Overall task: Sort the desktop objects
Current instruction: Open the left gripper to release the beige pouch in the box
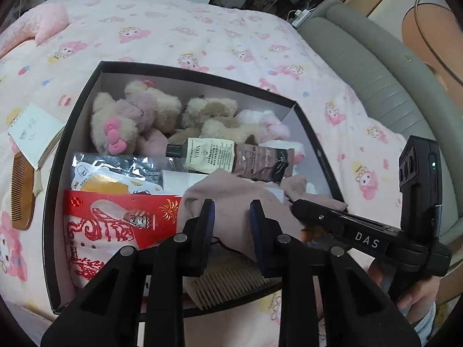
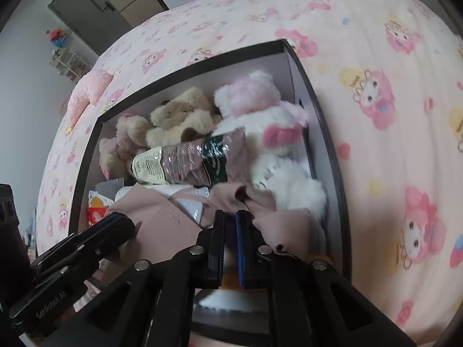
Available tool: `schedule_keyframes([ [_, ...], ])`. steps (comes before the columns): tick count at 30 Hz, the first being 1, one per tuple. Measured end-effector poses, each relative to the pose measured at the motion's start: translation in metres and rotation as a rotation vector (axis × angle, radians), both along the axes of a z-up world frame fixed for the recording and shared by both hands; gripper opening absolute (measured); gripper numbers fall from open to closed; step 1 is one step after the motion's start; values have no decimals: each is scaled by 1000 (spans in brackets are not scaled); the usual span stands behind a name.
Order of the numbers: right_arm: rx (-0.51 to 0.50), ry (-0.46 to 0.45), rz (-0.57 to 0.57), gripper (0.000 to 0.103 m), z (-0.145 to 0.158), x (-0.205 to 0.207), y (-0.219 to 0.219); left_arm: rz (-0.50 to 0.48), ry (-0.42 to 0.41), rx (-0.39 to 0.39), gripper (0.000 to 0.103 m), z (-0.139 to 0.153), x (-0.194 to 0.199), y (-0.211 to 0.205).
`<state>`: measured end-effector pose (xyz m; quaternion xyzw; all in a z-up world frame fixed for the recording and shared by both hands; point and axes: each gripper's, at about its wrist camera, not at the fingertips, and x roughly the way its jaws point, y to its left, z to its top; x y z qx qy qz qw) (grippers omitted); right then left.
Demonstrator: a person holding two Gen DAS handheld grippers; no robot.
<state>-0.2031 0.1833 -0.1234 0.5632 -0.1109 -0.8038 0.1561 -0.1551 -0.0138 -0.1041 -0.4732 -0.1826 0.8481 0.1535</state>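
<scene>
"DAS" on right hand-held gripper [image 1: 301, 206]; "GenRobot.AI" on left hand-held gripper [image 2: 127, 225].

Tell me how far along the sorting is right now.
Mostly done: the box already holds plush toys, two tubes, a red packet and a pale comb. In hand: the pink cloth, with the left tool open over it and the right tool nearly shut at its edge; grip unclear. Left: the wooden comb and white card lying on the bedspread.
</scene>
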Motion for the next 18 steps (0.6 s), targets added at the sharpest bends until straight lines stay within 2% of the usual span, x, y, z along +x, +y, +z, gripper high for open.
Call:
schedule_keyframes([
  [2,16,58,-14,6,11,11,6,-14,5,4,25,-1,-1,3],
  [5,10,147,0,6,27,19,1,-29,-59,-47,24,-16,-12,11],
  [7,21,165,40,6,29,20,-9,-58,-57,-44,25,-16,-13,14],
  [9,88,125,71,6,16,15,-22,-95,-54,-86,25,-14,-14,17],
  [10,116,85,71,6,5,13,-25,-97,-66,-77,25,-16,-16,15],
  [14,81,51,51,11,-3,12,-14,-63,-22,-32,25,-20,-10,10],
  [18,103,44,28,12,-6,12,-14,-57,25,-47,25,-22,-5,15],
])
